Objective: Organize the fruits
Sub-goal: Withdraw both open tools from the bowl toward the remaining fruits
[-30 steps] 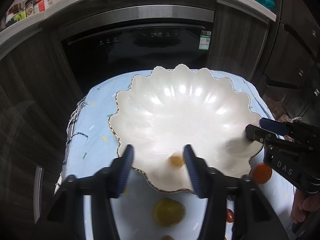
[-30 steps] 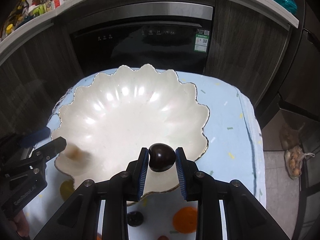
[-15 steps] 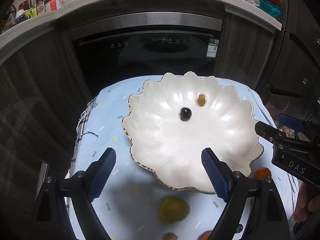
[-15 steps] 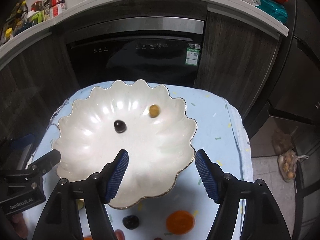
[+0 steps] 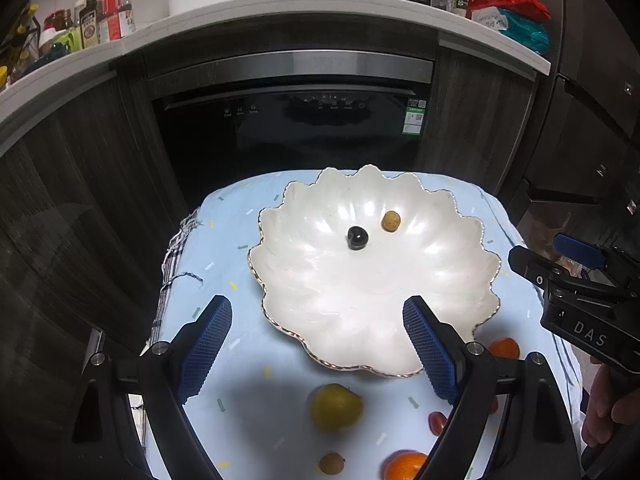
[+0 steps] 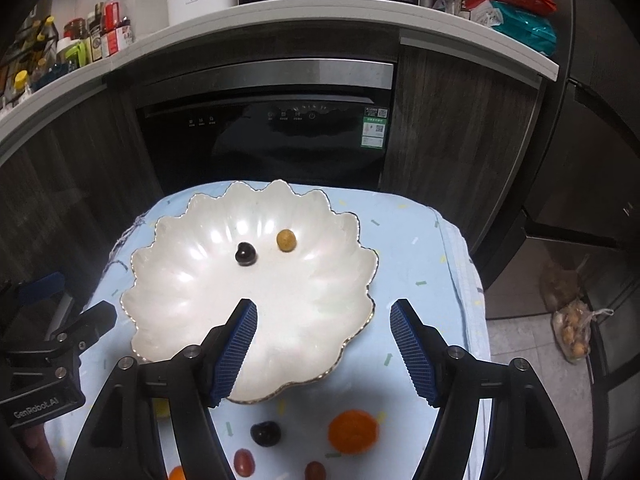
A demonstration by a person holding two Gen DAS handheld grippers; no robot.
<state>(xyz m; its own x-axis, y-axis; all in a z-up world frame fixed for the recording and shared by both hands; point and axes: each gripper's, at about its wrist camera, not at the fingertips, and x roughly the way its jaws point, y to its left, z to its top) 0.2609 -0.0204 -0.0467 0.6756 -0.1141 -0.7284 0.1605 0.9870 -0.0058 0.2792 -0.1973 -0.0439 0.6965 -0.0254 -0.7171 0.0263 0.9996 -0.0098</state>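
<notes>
A white scalloped bowl [image 5: 340, 312] [image 6: 208, 304] sits on a light blue cloth. Inside it lie a dark round fruit [image 5: 357, 237] [image 6: 245, 254] and a small yellow-brown fruit [image 5: 390, 220] [image 6: 286, 240]. My left gripper [image 5: 318, 344] is open and empty above the bowl's near rim. My right gripper [image 6: 324, 340] is open and empty, also over the near rim. On the cloth in front lie a yellow-green fruit [image 5: 336, 407], oranges [image 5: 404, 466] [image 6: 353, 431], a dark fruit [image 6: 265, 433] and small red fruits [image 6: 244, 462] [image 5: 437, 422].
The cloth-covered table [image 5: 224, 240] stands before a black built-in appliance [image 5: 288, 120]. A counter above holds bottles [image 5: 100, 12] and snack bags [image 5: 508, 12]. The right gripper shows at the right edge of the left wrist view [image 5: 560, 280]. A bag lies on the floor [image 6: 572, 332].
The right gripper opened and let go of the dark fruit, which now lies in the bowl with the yellow-brown fruit. Both grippers opened wider and pulled back and up from the bowl.
</notes>
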